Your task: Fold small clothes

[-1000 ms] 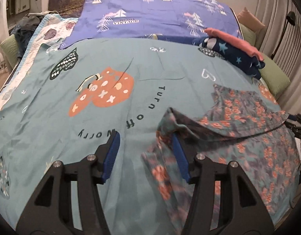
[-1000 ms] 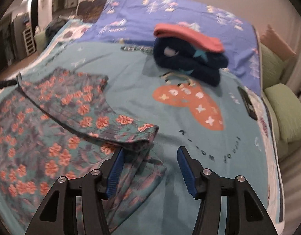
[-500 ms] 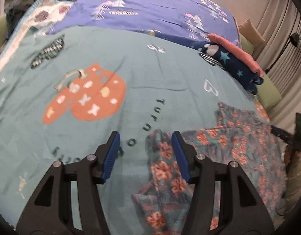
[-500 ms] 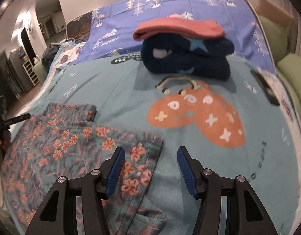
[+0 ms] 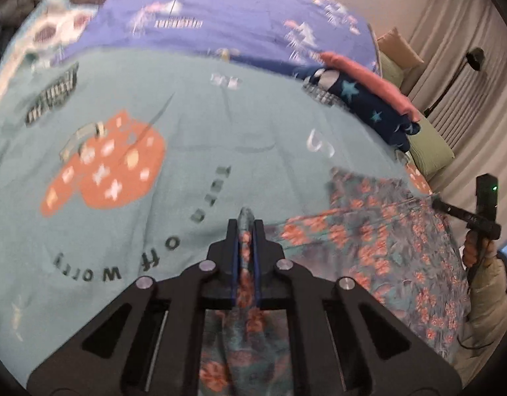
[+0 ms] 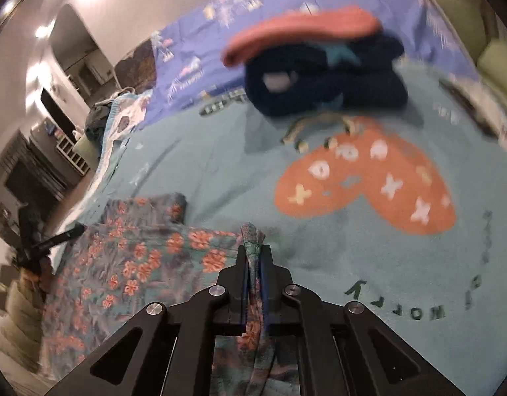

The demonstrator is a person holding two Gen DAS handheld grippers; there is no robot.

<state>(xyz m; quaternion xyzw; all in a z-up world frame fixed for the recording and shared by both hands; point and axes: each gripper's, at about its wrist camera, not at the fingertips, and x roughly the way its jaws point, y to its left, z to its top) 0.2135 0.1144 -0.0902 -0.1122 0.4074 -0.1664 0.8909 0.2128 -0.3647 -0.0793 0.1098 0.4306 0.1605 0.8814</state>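
Observation:
A teal garment with orange flowers (image 5: pixel 379 241) lies flat on the teal bedspread (image 5: pixel 194 125). My left gripper (image 5: pixel 245 227) is shut on one corner of it; a fold of cloth sticks out between the fingers. My right gripper (image 6: pixel 253 254) is shut on the opposite corner of the same garment (image 6: pixel 138 264). The cloth stretches between the two grippers. The right gripper also shows at the right edge of the left wrist view (image 5: pixel 464 217), and the left gripper shows at the left edge of the right wrist view (image 6: pixel 52 241).
A stack of folded clothes, navy with stars (image 5: pixel 369 105) under a pink piece (image 5: pixel 369 79), sits at the far side of the bedspread; it also shows in the right wrist view (image 6: pixel 322 76). A purple blanket (image 5: pixel 220 16) lies behind. Green cushions (image 5: pixel 428 145) line the right side.
Both grippers have closed on corners of the flowered garment; a second ago both were open beside its folded edge. The garment now lies spread flatter between them.

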